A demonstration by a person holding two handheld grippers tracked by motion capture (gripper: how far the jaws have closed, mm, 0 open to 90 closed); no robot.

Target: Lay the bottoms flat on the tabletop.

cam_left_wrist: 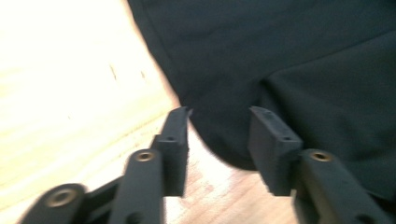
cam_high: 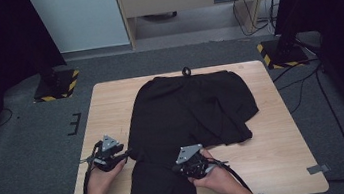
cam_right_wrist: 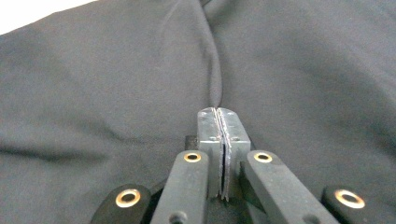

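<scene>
High view, setting: a light wooden counter [cam_high: 275,129] stands on grey carpet, with a black garment [cam_high: 187,115] spread across its middle.
High view, garment: it looks like a pair of black shorts, waistband toward the far edge and one leg hanging over the near edge; the right-hand leg is folded back on itself.
High view, far edge: a small black ring-shaped object [cam_high: 186,71] sits just beyond the waistband; what it is cannot be told.
High view, left gripper [cam_high: 128,154]: held in the person's left hand [cam_high: 101,179] at the garment's left edge, its tips right at the cloth.
High view, right gripper [cam_high: 175,168]: held in the right hand [cam_high: 218,176] over the near part of the garment, pointing left across the fabric.
High view, floor: two stand bases with yellow-and-black striped edges [cam_high: 55,86] flank the far corners, and cables trail along the right.

Left gripper view, jaws: they stand apart, with a rounded fold of the garment's edge [cam_left_wrist: 224,144] lying between them over bare wood; the pads do not press on it.
Left gripper view, surroundings: pale counter wood [cam_left_wrist: 70,93] to the left, dark cloth across the top and right.

Right gripper view, jaws: pressed together, pad against pad; whether a sliver of cloth is pinched between them cannot be told.
Right gripper view, garment [cam_right_wrist: 93,93]: a raised seam or crease [cam_right_wrist: 214,70] runs from the closed tips away up the frame, with black fabric on both sides.
</scene>
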